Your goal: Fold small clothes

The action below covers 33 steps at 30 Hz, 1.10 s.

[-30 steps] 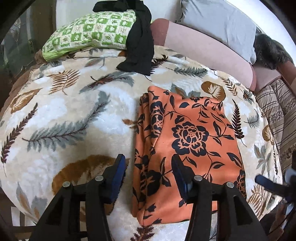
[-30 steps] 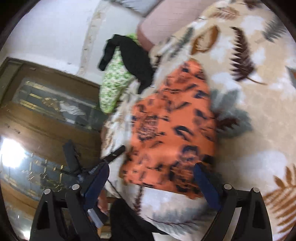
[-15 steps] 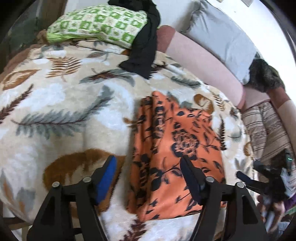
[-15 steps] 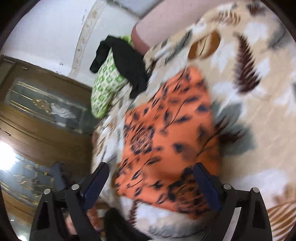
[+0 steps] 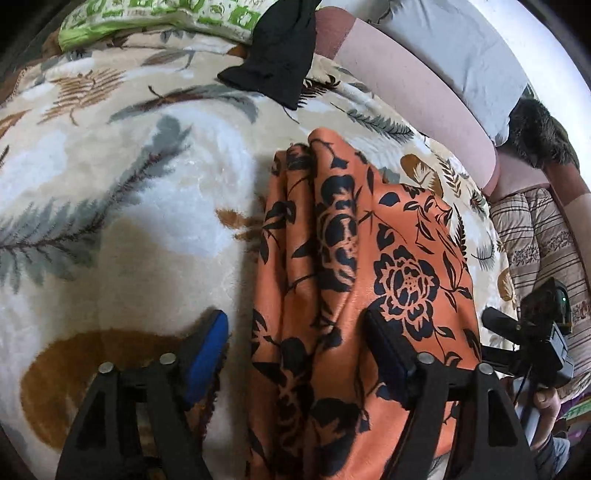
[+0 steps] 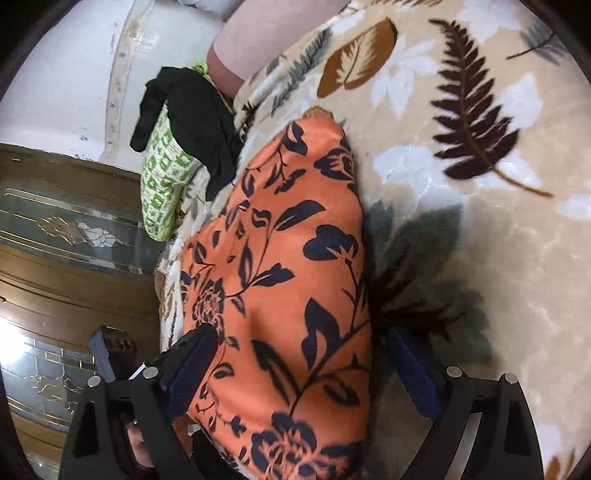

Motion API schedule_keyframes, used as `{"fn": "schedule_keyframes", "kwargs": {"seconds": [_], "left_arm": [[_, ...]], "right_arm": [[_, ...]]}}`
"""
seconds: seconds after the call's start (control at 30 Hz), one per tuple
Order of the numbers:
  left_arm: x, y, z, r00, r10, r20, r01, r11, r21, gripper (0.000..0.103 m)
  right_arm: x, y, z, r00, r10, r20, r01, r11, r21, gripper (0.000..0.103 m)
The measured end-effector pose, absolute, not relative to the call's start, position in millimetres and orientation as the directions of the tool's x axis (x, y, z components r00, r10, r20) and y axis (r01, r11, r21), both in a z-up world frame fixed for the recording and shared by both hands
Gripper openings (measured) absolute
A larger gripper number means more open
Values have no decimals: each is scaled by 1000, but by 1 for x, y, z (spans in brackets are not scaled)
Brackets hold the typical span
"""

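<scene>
Orange floral garment (image 5: 354,288) lies on the leaf-print blanket (image 5: 122,206), already folded into a narrow rectangle with bunched pleats along its left edge.

Left gripper (image 5: 295,354) is spread wide and holds nothing: blue-padded left finger over the blanket, right finger over the cloth, so it straddles the garment's left near edge. Right gripper (image 6: 301,373) is also spread and empty, straddling the near end of the same garment (image 6: 280,280) from the other side. Cannot tell whether any finger is touching fabric.

Step, by my read: lining up for the next fold, likely near end over to far end.

Next move calls for both grippers to drop, pinch all layers at the near corners together, then lift evenly. The pleated left edge is thick and may slip out of a partial pinch.

Black garment (image 5: 280,55) is draped over the green patterned pillow (image 5: 155,18), well apart and untouched.
</scene>
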<state>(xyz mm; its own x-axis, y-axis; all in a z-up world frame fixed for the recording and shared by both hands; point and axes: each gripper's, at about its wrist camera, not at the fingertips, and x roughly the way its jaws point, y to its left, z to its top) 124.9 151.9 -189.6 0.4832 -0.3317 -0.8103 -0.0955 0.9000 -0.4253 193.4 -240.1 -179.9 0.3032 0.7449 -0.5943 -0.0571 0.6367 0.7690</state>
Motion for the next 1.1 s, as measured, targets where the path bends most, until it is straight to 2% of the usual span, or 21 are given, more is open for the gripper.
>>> {"fn": "schedule_keyframes", "kwargs": {"seconds": [0.1, 0.13, 0.17, 0.2, 0.23, 0.3, 0.43, 0.5, 0.63, 0.73, 1.1], "left_arm": [[127, 154, -193, 488, -355, -798, -90, 889, -450, 76], [129, 154, -195, 486, -372, -791, -82, 882, -464, 65], [130, 154, -196, 478, -395, -784, -71, 873, -483, 57], [131, 155, -198, 468, -425, -775, -63, 859, -509, 47], [131, 155, -197, 467, -432, -772, -70, 852, -519, 42], [130, 152, -194, 468, -431, -772, -52, 858, -511, 37], [123, 150, -180, 496, -419, -760, -26, 868, -495, 26], [117, 148, -170, 515, -419, -748, -11, 869, -495, 25], [93, 140, -132, 584, -449, -676, 56, 854, -518, 25], [82, 129, -108, 609, -461, -645, 103, 853, -512, 25], [97, 50, -34, 644, -468, -606, 238, 875, -423, 25]], "right_arm": [[200, -222, -180, 276, 744, -609, -94, 651, 753, 92], [201, -216, -179, 273, 721, -636, -105, 680, 726, 90], [203, -211, -179, 270, 709, -652, -106, 695, 711, 84], [204, -208, -179, 269, 701, -661, -104, 703, 703, 71], [205, -207, -180, 266, 700, -663, -99, 704, 703, 65], [205, -207, -178, 266, 692, -671, -98, 712, 695, 56], [195, -198, -152, 311, 659, -685, -173, 748, 641, 46], [188, -193, -134, 337, 658, -673, -219, 750, 624, 43], [166, -191, -100, 388, 624, -678, -287, 781, 554, 43], [146, -208, -75, 437, 629, -643, -308, 776, 550, 43], [132, -290, -12, 546, 616, -568, -314, 779, 543, 43]]}}
